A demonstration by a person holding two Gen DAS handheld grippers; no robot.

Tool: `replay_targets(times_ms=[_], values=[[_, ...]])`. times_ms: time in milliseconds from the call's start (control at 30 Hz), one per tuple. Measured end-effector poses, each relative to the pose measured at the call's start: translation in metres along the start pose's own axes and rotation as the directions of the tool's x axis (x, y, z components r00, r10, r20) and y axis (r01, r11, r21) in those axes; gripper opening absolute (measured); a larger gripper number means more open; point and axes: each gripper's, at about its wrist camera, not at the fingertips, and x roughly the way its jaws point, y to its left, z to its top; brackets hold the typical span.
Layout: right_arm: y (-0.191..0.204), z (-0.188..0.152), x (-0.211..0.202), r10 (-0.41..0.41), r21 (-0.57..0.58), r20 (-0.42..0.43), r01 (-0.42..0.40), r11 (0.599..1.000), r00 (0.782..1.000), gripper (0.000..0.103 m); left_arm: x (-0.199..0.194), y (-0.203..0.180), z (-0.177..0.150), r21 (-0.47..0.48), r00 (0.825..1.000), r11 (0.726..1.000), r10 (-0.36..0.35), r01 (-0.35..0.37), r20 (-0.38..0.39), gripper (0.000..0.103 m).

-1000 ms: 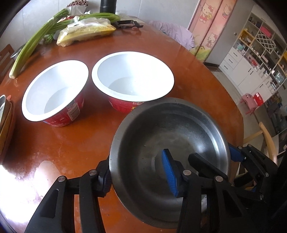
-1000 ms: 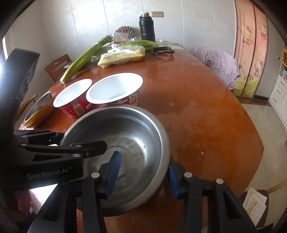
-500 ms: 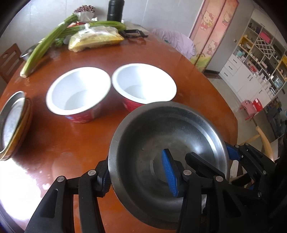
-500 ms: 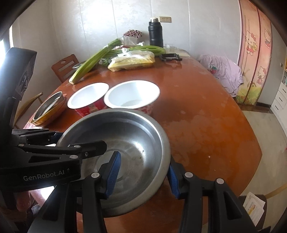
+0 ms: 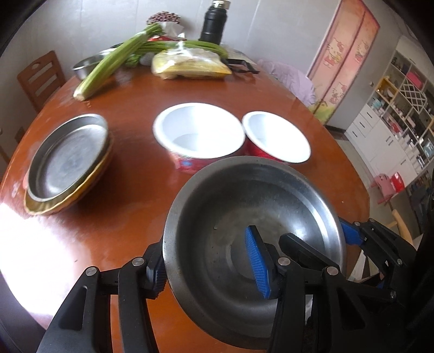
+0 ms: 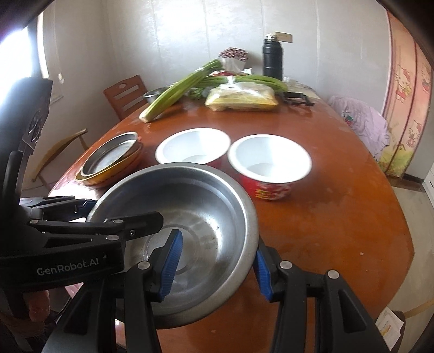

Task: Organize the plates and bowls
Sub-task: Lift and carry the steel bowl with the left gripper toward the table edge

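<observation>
Both hand-held grippers hold one big steel bowl point(image 5: 252, 244) up over the brown counter point(image 5: 130, 173). Left hand-held gripper point(image 5: 208, 268) pinches the bowl's left rim, one blue pad inside and one black pad outside, jaws part way closed on the metal. Right hand-held gripper point(image 6: 214, 263) pinches the right rim the same way, one blue pad inside the bowl and one outside, pressed on the wall.

In the left view, the bowl sits low, near 6 o'clock. Two white cups with red sides stand side by side past it: the left paper bowl point(image 5: 198, 133) at 12 o'clock and the right paper bowl point(image 5: 276, 135) at 1 o'clock. At 10 o'clock lies a stack of plates point(image 5: 67, 165), steel on top of yellow. Far back rest green stalks point(image 5: 119, 62), a yellow bag point(image 5: 190, 68) and a black flask point(image 5: 214, 21).
</observation>
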Motion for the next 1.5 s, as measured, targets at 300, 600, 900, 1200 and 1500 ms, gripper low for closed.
replay_targets(times_ms=[300,600,900,1200,1500], values=[[0.025,-0.001,0.009,0.008,-0.040,-0.024,-0.009,0.999,1.000,0.050,-0.002,0.021,-0.010,-0.022,1.000,1.000,0.005,-0.005,-0.002,0.052],[0.021,-0.004,0.016,0.012,-0.031,-0.044,-0.013,0.999,0.999,0.050,0.007,0.018,-0.011,-0.024,1.000,1.000,0.008,-0.008,-0.016,0.052],[0.017,-0.007,0.023,0.021,-0.031,-0.060,-0.023,0.999,0.998,0.050,0.018,0.017,-0.013,-0.025,0.999,0.999,0.026,-0.027,-0.035,0.052],[0.015,-0.011,0.029,0.031,-0.028,-0.079,-0.033,0.999,0.996,0.050,0.025,0.017,-0.014,-0.023,0.998,0.999,0.031,-0.032,-0.051,0.052],[0.016,-0.013,0.034,0.034,-0.033,-0.097,-0.037,0.999,0.995,0.050,0.032,0.017,-0.014,-0.015,0.997,0.999,0.046,-0.047,-0.063,0.052]])
